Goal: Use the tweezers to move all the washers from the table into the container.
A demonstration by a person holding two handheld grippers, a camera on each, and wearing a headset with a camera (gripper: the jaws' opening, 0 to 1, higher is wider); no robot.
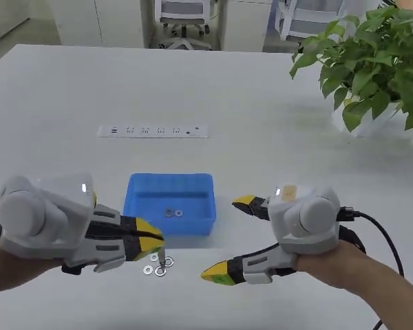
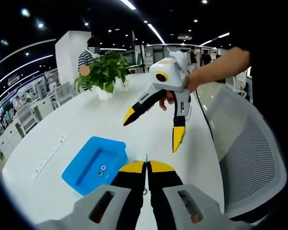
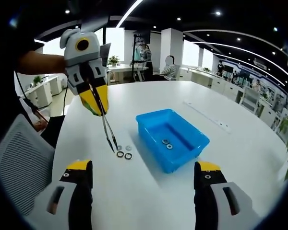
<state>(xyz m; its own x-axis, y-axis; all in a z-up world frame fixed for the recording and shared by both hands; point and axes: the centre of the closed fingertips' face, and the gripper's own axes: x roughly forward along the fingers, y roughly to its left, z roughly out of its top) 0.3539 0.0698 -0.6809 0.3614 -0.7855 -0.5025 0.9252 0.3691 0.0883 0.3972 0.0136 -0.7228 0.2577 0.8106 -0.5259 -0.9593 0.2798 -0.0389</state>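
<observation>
1. While the left gripper (image 1: 155, 240) clamps its jaws shut on the tweezers (image 3: 108, 128), their tips rest among the loose washers (image 3: 124, 152) on the table (image 1: 275, 117), just in front of the blue container (image 1: 141, 206).
2. Another two washers (image 1: 173, 213) lie inside the container.
3. The right gripper (image 1: 226, 237) hangs beside the container with its jaws spread wide, holding nothing.
4. Likely trouble: the loose washers are thin, flat and close together, so the tips may skid off one or flick a neighbour away.
5. A weak pinch could drop the washer short of the container wall, and the tweezers might also twist between the jaws.
</observation>
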